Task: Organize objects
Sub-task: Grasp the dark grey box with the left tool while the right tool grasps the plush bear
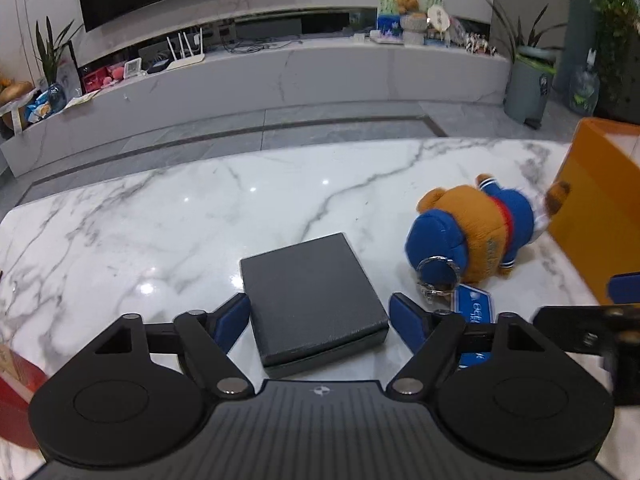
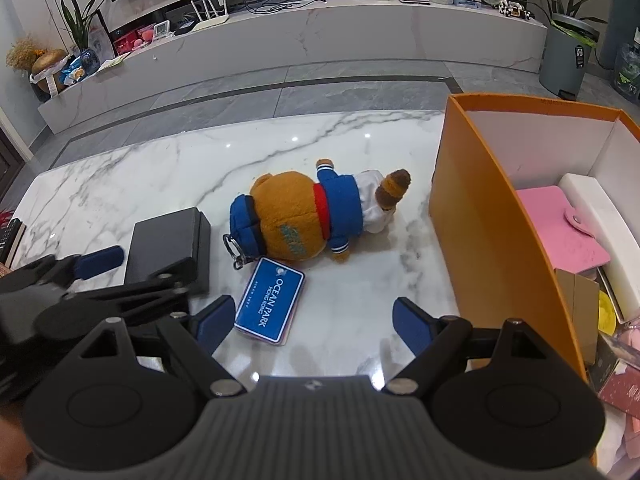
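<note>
Both grippers are spread and empty as I read it. My left gripper [image 1: 318, 314] has its blue pads [image 1: 230, 318] standing either side of the dark flat box [image 1: 312, 300], which lies on the marble table [image 1: 160, 216]; a sliver of table shows between pad and box on each side, so I judge nothing is gripped yet. My right gripper [image 2: 310, 326] hangs over bare marble just beside the blue Ocean Park tag [image 2: 270, 306], jaws apart with nothing between them. That tag is clipped by a key ring [image 2: 236, 250] to the plush bear [image 2: 316, 216], which lies on its side between the dark box and the orange storage box [image 2: 492, 232]. The orange box stands open at the table's right end and already holds a pink wallet [image 2: 560, 234] and other small items I can't make out well. I take the step in hand to be the pickup of the dark box with the left tool. Next I would need to settle the pads down along its two side walls and close squarely, since the lid looks smooth and the box low, so a shallow pinch could slip. Then lift and carry it across over the bear into the orange box, keeping clear of my right tool, which sits close alongside.
</note>
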